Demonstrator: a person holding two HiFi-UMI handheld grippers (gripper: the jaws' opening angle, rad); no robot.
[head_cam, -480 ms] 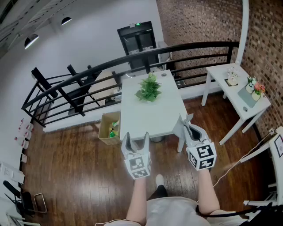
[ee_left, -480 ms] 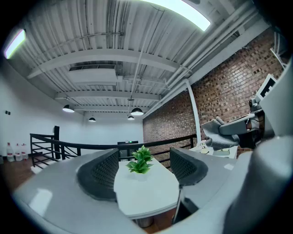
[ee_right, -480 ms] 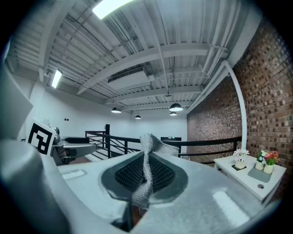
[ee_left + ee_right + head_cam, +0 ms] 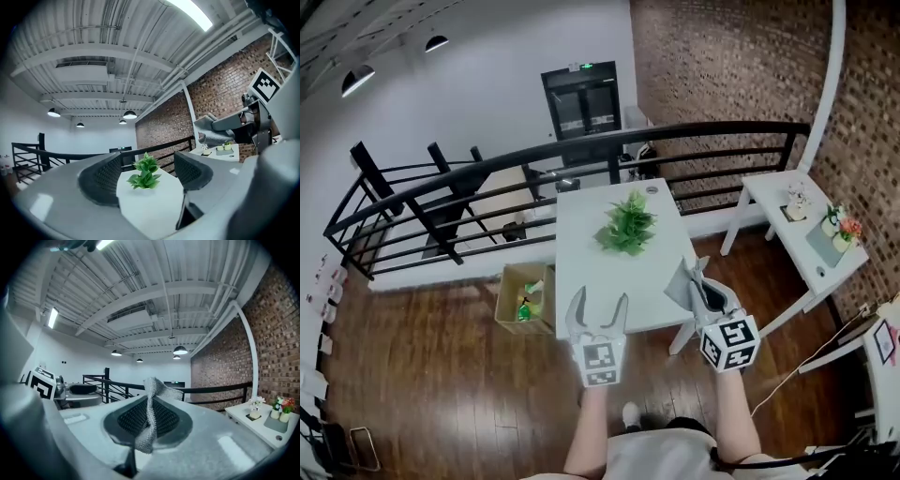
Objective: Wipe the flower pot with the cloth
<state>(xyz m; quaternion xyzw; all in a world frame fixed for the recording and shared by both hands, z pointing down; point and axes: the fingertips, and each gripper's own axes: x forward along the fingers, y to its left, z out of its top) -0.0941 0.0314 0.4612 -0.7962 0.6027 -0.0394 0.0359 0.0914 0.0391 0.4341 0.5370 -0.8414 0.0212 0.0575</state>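
Flower pot with the green plant sits on the white table, toward its far end. Both grippers are at the table's near edge. The left gripper has its 2 jaws apart and empty, and the right gripper is clamped on the grey cloth.

The white table just has a leafy green potted plant sitting on its far half, plus some small round thing I can't make out by the far edge.
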